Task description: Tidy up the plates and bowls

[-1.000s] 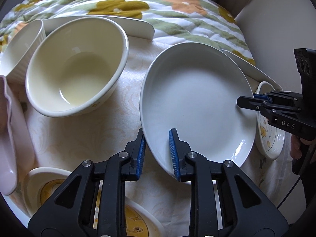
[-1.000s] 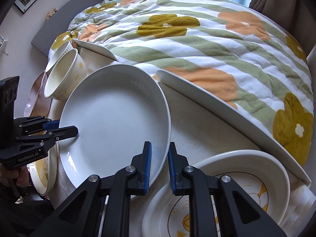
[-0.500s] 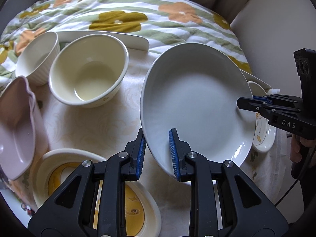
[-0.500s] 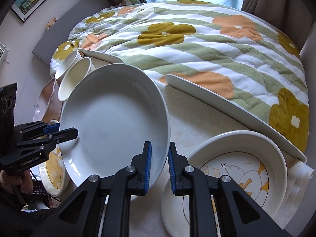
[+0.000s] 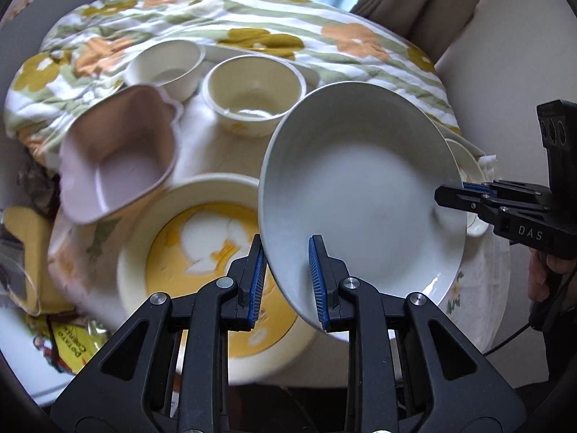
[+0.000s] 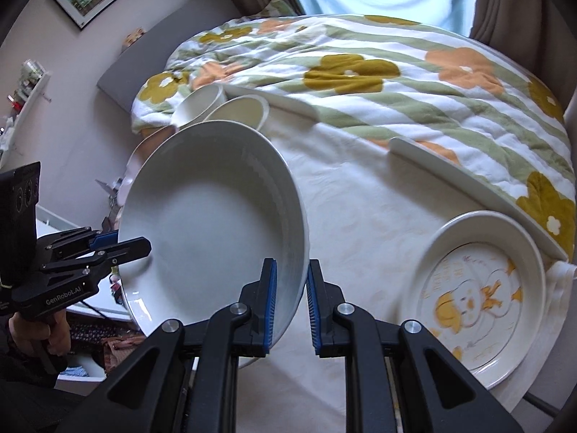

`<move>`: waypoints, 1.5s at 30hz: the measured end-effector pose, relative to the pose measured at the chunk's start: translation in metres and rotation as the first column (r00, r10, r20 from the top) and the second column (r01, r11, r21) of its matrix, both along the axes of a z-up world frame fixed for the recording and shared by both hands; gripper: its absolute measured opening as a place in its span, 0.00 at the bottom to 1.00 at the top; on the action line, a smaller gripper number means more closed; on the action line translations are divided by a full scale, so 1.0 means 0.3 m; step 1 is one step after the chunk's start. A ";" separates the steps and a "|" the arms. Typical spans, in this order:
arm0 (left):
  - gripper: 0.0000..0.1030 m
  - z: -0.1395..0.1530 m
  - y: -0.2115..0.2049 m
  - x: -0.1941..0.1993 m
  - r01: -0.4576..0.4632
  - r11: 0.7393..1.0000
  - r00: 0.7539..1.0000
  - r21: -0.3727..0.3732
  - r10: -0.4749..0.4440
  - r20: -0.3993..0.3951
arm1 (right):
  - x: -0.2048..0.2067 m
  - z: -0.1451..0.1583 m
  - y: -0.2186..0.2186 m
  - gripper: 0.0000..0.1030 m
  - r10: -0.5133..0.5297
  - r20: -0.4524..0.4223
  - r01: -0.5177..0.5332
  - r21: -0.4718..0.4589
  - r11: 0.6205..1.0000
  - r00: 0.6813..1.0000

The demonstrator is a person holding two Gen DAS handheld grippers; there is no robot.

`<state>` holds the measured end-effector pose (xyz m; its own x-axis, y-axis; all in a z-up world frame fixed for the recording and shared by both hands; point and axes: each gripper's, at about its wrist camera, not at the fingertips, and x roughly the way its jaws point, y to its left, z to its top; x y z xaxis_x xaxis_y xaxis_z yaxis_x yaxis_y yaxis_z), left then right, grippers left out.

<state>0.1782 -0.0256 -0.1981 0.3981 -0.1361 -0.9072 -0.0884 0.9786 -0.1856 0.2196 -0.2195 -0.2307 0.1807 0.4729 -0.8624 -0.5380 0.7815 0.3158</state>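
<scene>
Clamped at opposite rims by left claw (image 5: 286,281) and right claw (image 6: 291,308), tilted wide white ceramic plate (image 5: 360,195) rides above counter (image 6: 360,216), likely for stacking.

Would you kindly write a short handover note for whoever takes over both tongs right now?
Left tongs and right tongs: each shut on opposite rims of the white plate, held tilted in the air.
On the table: yellow-print plate below the left tongs, chick-print plate at the right, pink dish, two cream bowls at the back.
Done: white plate lifted.
Left: set it down, probably on a plate; group the bowls.
</scene>
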 end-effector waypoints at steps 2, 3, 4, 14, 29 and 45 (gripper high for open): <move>0.20 -0.004 0.040 -0.045 -0.005 1.000 1.000 0.007 0.005 -0.006 | -0.040 -0.012 0.031 0.15 0.010 -0.012 -0.010 0.006 1.000 1.000; 0.20 -0.007 0.061 -0.063 -0.006 1.000 1.000 0.005 0.006 -0.009 | -0.063 -0.022 0.048 0.15 0.010 -0.022 -0.010 0.007 1.000 1.000; 0.20 -0.013 0.079 -0.076 -0.007 1.000 1.000 0.001 0.007 -0.011 | -0.081 -0.029 0.061 0.15 0.007 -0.031 -0.006 0.007 1.000 0.999; 0.20 -0.125 0.235 -0.097 0.108 0.993 0.993 -0.039 -0.110 -0.048 | -0.256 -0.089 0.165 0.15 -0.148 -0.070 0.147 -0.017 0.989 0.987; 0.20 -0.241 0.276 -0.024 0.314 0.949 0.946 -0.031 -0.315 -0.080 | -0.336 -0.143 0.265 0.14 -0.368 -0.024 0.361 -0.138 0.922 0.930; 0.20 -0.277 0.231 -0.038 0.403 0.900 0.915 0.163 -0.396 -0.073 | -0.366 -0.124 0.312 0.15 -0.409 0.028 0.409 -0.149 0.900 0.912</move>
<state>0.1668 0.0438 -0.2813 0.3084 -0.1180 -0.9439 0.3133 0.9495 -0.0163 0.1099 -0.1259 -0.2679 0.3274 0.2242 -0.9179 -0.1598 0.9706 0.1800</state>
